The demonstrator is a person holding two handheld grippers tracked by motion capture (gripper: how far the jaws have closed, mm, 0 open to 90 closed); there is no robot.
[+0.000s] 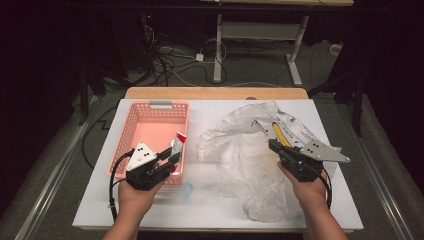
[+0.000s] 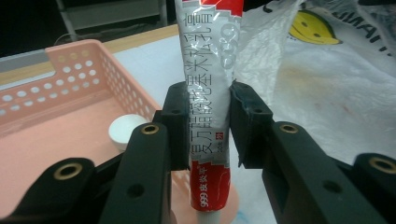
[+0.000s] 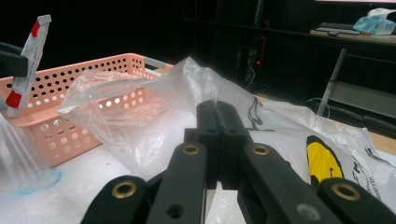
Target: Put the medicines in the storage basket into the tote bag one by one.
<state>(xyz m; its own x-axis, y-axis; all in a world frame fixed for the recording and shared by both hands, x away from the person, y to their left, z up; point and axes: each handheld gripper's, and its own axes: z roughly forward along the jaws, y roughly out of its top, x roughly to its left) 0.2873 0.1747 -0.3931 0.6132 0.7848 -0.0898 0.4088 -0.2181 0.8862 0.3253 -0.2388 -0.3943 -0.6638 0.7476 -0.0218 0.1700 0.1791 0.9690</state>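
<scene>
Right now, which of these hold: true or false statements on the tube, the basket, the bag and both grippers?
1. The left gripper clamps a red-and-white tube. True.
2. The tube lies flat in the pink basket. False: it is held at the basket's near right corner, above the rim.
3. The right gripper stands wide open. False: its jaws are shut, pinching the edge of the plastic bag.
4. The bag lies right of the basket. True.
5. A white cap lies in the basket. True.
</scene>
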